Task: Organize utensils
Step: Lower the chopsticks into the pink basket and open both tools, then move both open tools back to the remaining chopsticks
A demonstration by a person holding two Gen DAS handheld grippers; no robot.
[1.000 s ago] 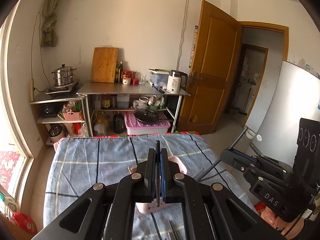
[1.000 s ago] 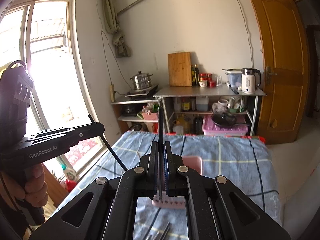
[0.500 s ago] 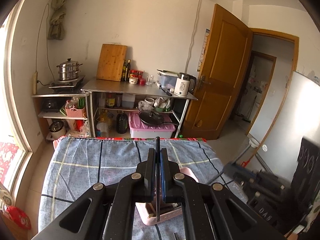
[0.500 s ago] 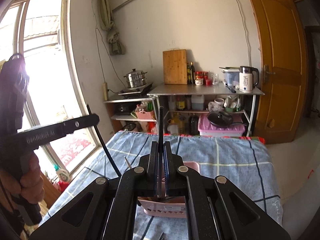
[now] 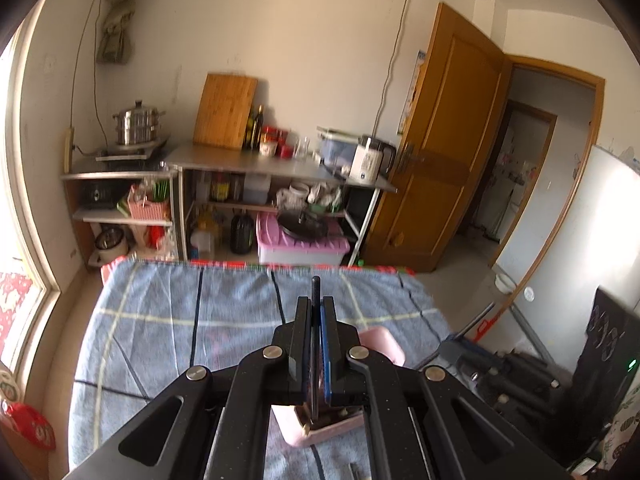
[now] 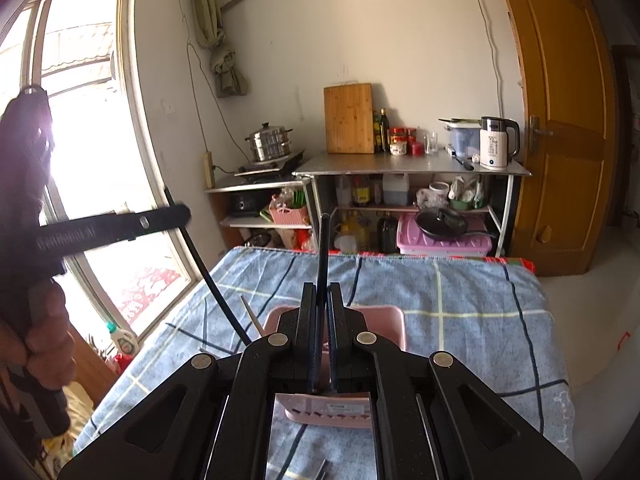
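Observation:
My left gripper [image 5: 316, 308] is shut on a thin black utensil [image 5: 316, 292] that sticks up past the fingertips, above a pink utensil holder [image 5: 380, 340] on the blue checked cloth. My right gripper [image 6: 322, 292] is shut on another thin black utensil [image 6: 323, 240], over the same pink holder [image 6: 384, 320]. The left gripper [image 6: 192, 216] and its black utensil [image 6: 208, 276] show at the left of the right wrist view, the utensil's lower end reaching down toward the holder. A pale stick [image 6: 250, 314] stands in the holder.
The blue checked cloth [image 5: 160, 320] covers the table. Metal utensils [image 6: 320, 470] lie on it near my right gripper. A steel kitchen rack [image 6: 400, 164] with kettle, cutting board and pots stands beyond. A window is left, a wooden door [image 6: 560, 120] right.
Both grippers have tilted and moved closer over the pink holder. The left gripper's utensil now reaches lower toward the holder. Both stay shut on their utensils.

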